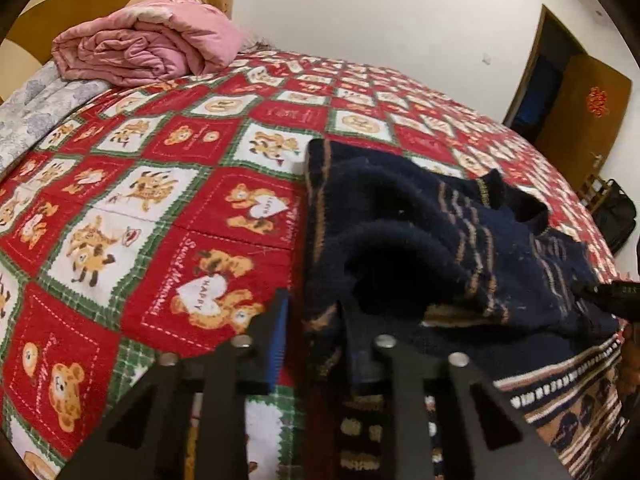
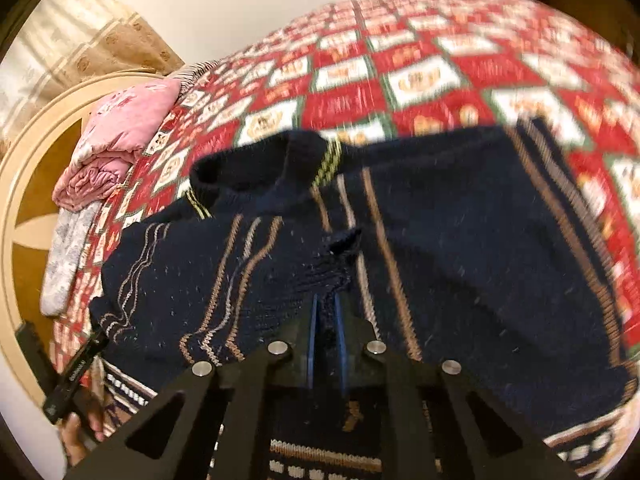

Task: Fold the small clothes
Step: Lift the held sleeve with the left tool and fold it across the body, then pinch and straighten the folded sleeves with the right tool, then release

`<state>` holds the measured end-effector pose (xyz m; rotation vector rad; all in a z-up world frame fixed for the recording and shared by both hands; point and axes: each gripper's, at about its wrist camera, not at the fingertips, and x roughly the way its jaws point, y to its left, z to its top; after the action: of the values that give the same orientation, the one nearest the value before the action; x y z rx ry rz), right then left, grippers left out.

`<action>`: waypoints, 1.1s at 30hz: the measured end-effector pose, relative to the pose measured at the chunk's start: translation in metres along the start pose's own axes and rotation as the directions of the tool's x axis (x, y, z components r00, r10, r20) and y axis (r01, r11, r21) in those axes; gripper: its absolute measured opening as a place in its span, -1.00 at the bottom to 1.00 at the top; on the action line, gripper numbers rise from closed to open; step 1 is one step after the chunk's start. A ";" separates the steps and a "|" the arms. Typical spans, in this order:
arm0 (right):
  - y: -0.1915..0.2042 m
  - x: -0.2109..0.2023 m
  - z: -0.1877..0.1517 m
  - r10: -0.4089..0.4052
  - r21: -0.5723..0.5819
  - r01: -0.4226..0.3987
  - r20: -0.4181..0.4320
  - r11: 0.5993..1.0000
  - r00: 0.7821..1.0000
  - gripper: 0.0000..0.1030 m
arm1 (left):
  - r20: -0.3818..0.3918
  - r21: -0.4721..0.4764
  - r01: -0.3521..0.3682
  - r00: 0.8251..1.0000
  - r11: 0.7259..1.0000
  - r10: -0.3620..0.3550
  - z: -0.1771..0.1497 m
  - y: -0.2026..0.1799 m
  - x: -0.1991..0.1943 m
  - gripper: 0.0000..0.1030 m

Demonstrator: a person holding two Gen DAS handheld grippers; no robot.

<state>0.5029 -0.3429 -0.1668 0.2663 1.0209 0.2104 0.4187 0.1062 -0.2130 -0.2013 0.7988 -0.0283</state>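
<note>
1. Black linkage bars with silver pivot pins fill the bottom of both wrist views, nearest the lens.
2. In the left wrist view, the left gripper is pitched steeply down at the bed. Its blue-padded left finger is seen clear of the cloth over the quilt; the other finger is buried in knit, and a fold of the sweater's edge is pinched between the narrowly parted jaws.
3. Ahead and to the right of those jaws, the navy sweater is seen heaped in thick rolls, its tan stripes and patterned hem trailing to the right.
4. Left of and beyond the jaws, the red teddy-bear quilt is spread over the bed, and a folded pink blanket is seen far ahead to the left, at the headboard.
5. In the right wrist view, a hand gripping a black handle is seen at the far lower left.
6. The right gripper is likewise tilted steeply down; its blue pads are pressed almost together on a small raised ridge of the sweater.
7. Around those jaws the sweater lies flatter, its collar ahead and to the left.
8. The right side of that view is motion-blurred.
</note>
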 end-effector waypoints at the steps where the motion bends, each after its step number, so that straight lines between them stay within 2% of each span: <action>1: 0.002 -0.008 0.002 -0.010 -0.018 0.011 0.028 1.000 1.000 -0.85 | 0.007 0.004 -0.002 1.000 1.000 0.002 -0.001 -0.001 -0.001 -0.53; 4: -0.003 -0.031 0.009 -0.044 -0.036 0.048 0.100 0.998 0.994 -0.86 | 0.015 0.031 0.040 0.999 0.999 -0.040 -0.001 -0.005 -0.004 -0.53; 6: -0.007 -0.038 0.013 -0.074 -0.035 0.078 0.117 0.996 0.990 -0.86 | 0.022 0.050 0.069 0.997 0.996 -0.070 -0.002 -0.008 -0.007 -0.53; 7: -0.013 -0.038 0.015 -0.084 -0.025 0.087 0.111 0.996 0.990 -0.86 | 0.011 0.064 0.085 0.996 0.994 -0.086 -0.003 -0.010 -0.006 -0.53; 9: -0.024 -0.030 0.013 -0.114 -0.023 0.116 0.068 0.993 0.991 -0.86 | -0.007 0.090 0.070 0.998 0.993 -0.070 -0.005 -0.015 -0.004 -0.53; 12: -0.033 -0.008 0.002 -0.172 -0.075 0.170 -0.019 0.983 0.985 -0.84 | -0.018 0.130 0.060 0.998 0.990 -0.059 -0.007 -0.022 -0.004 -0.53; 14: -0.035 -0.010 -0.004 -0.204 -0.080 0.205 0.024 0.975 0.979 -0.84 | -0.017 0.144 0.069 0.998 0.987 -0.067 -0.009 -0.023 -0.007 -0.53; 15: -0.036 -0.015 -0.005 -0.212 -0.072 0.214 0.036 0.974 0.977 -0.75 | -0.015 0.145 0.070 0.998 0.987 -0.068 -0.011 -0.022 -0.010 -0.53; 18: -0.037 -0.026 -0.003 -0.221 -0.047 0.224 0.062 0.973 0.973 -0.62 | 0.062 0.116 0.104 0.992 0.988 -0.111 -0.014 -0.012 -0.037 -0.51; 20: -0.030 -0.033 -0.002 -0.229 -0.073 0.237 0.097 0.969 0.968 -0.47 | 0.133 0.119 0.099 0.984 0.988 -0.115 -0.013 -0.011 -0.055 -0.43; 22: -0.018 -0.037 -0.003 -0.225 -0.102 0.238 0.126 0.966 0.966 -0.42 | 0.173 0.153 0.063 0.981 0.986 -0.090 -0.008 -0.017 -0.065 -0.19; 24: -0.004 -0.038 -0.006 -0.192 -0.126 0.208 0.133 0.970 0.972 -0.42 | 0.180 0.170 0.039 0.981 0.985 -0.070 0.006 -0.025 -0.061 0.04; 26: 0.012 -0.035 -0.011 -0.144 -0.168 0.164 0.123 0.972 0.982 -0.40 | 0.162 0.160 0.026 0.985 0.987 -0.053 0.023 -0.031 -0.046 0.10; 30: 0.045 -0.023 -0.024 -0.070 -0.281 0.090 0.082 0.955 0.994 -0.25 | 0.006 0.140 0.051 0.999 0.989 -0.053 0.041 -0.044 -0.005 0.10; 32: 0.057 -0.013 -0.032 -0.073 -0.343 0.084 0.045 0.936 0.996 -0.25 | -0.070 0.199 0.054 0.997 0.979 -0.041 0.032 -0.055 0.008 0.10; 33: 0.058 -0.009 -0.035 -0.081 -0.357 0.088 0.036 0.930 0.996 -0.25 | -0.093 0.240 0.020 0.996 0.970 0.002 0.024 -0.060 0.011 0.10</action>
<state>0.4658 -0.2864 -0.1585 -0.1081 0.9518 0.3103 0.4471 0.0502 -0.1930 0.0272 0.8788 -0.1437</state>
